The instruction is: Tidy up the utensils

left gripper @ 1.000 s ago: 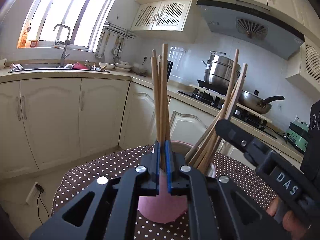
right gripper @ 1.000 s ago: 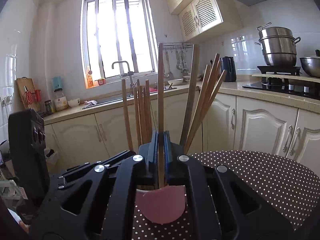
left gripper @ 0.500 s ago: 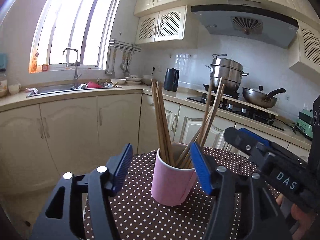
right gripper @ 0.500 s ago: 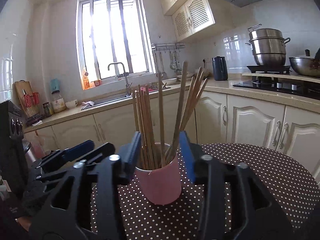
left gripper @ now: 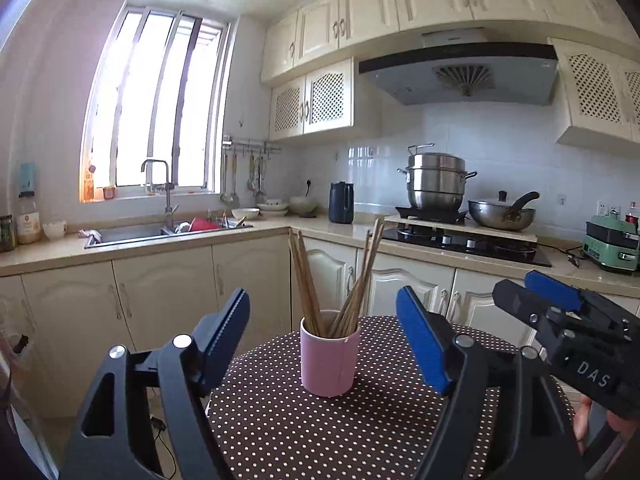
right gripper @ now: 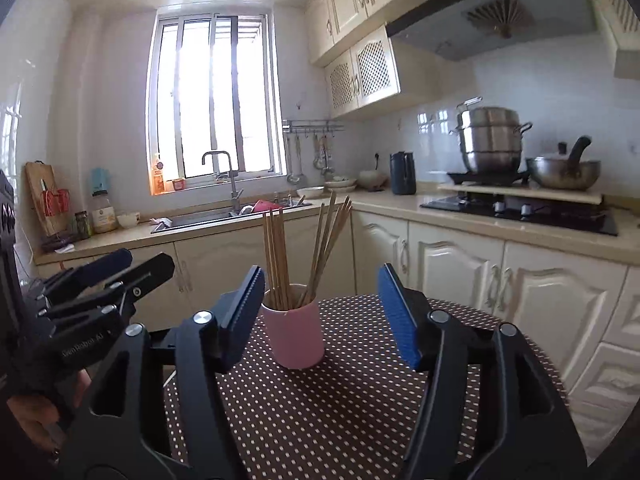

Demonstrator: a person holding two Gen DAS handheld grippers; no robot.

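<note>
On brown white-dotted tablecloth (left gripper: pixel 320 432), upright pink cylindrical cup (left gripper: pixel 329 356) of wooden chopsticks (left gripper: pixel 308 280), facing left gripper (left gripper: pixel 326 344) and right gripper (right gripper: pixel 320 316), jaws just opened wide, nothing between.

Cup (left gripper: pixel 325 360) pink; chopsticks (left gripper: pixel 306 280) tan wood; tablecloth (left gripper: pixel 320 432) brown with white dots; gripper pads (left gripper: pixel 420 344) blue on black frames; cabinets (left gripper: pixel 160 300) cream; kettle (left gripper: pixel 341 208) dark.

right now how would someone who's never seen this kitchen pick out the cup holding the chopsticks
Find the round table with the brown polka-dot cloth in front of the cream cabinets. On it stands one pink cup, upright, with wooden chopsticks fanning out of its top. It is the only thing on the cloth, and the only pink cylinder here.
</note>
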